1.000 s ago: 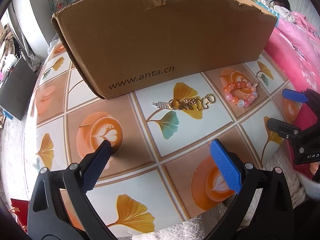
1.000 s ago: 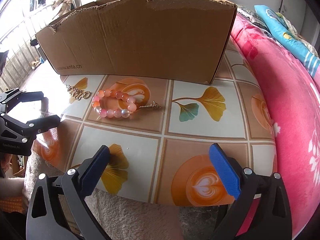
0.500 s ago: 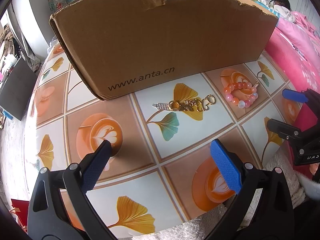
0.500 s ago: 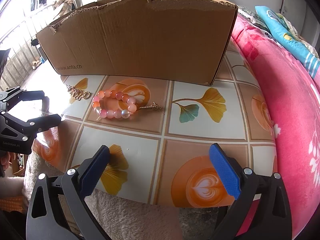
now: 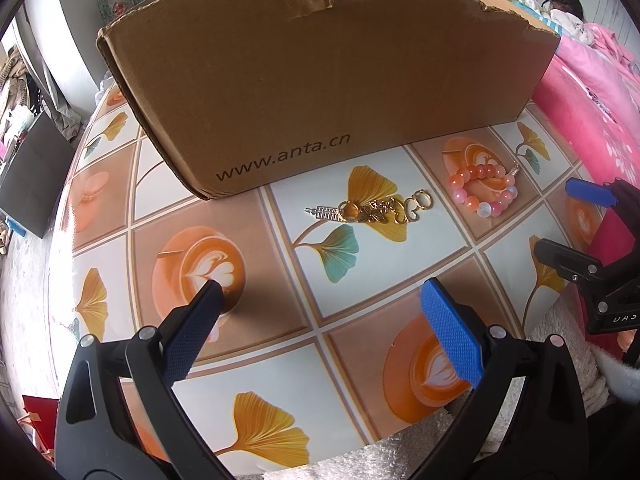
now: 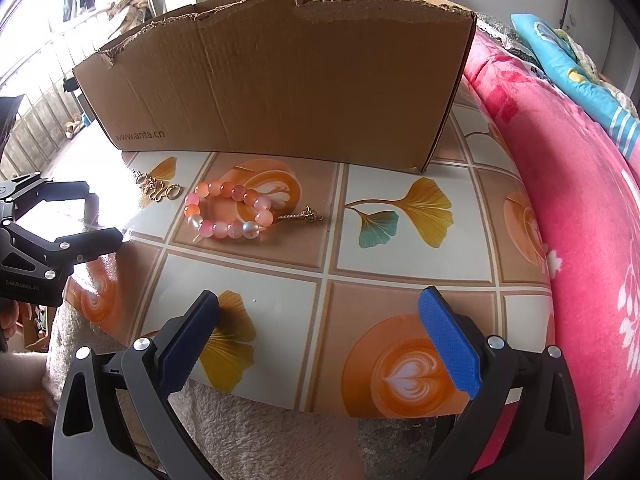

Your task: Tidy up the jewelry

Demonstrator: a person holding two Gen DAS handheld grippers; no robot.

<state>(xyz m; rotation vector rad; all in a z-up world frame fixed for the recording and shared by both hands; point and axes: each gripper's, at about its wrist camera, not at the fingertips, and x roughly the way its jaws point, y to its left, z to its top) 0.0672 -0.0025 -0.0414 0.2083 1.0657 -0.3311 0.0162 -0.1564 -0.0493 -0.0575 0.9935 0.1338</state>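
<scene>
Nothing sorted yet. Bracelet (image 6: pixel 229 213) and gold keychain (image 5: pixel 370 211) both lie loose on the table, just in front of the cardboard box (image 5: pixel 320 80). Left gripper (image 5: pixel 320 320) and right gripper (image 6: pixel 320 320) released, empty, hovering short of them.

The bead bracelet (image 5: pixel 485 191), a closed loop of pink and orange beads with a small gold charm, lies flat on the table. The gold keychain (image 5: pixel 374 211) lies flat just beside it, apart from it.
</scene>
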